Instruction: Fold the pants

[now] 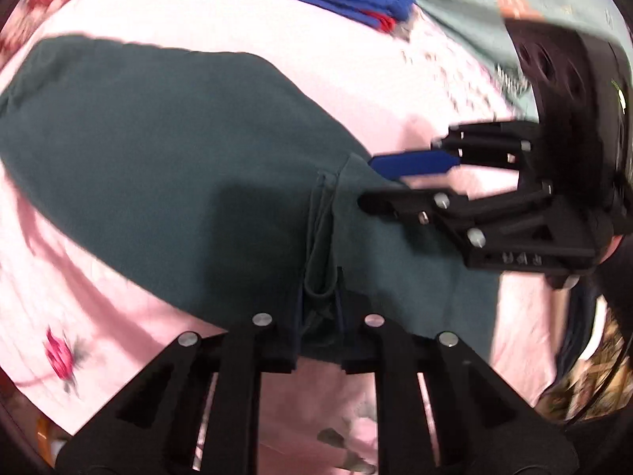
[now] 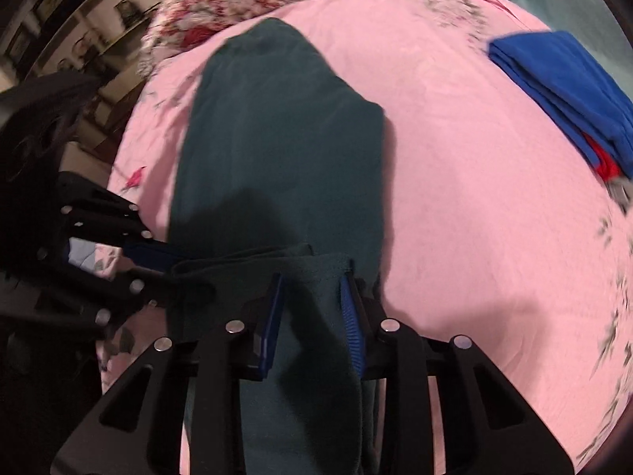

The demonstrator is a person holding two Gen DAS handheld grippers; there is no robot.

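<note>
Left wrist: dark green pants (image 1: 166, 166) being lain on pink bedsheet (image 1: 59, 297), near edge being pinched by left gripper (image 1: 318, 340) | Right wrist: pants (image 2: 285, 150) edge being clamped between right gripper (image 2: 312, 316) pads; blue folded garment (image 2: 561, 91) being seen well apart from pants.

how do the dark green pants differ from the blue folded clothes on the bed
The dark green pants lie stretched out long in the middle of the pink bedsheet; the blue folded clothes sit as a compact stack off to the side. The pants are one colour, while the blue stack shows a red layer. The left gripper and right gripper are at the pants' near end; nothing touches the blue stack. Both rest on the sheet.
</note>
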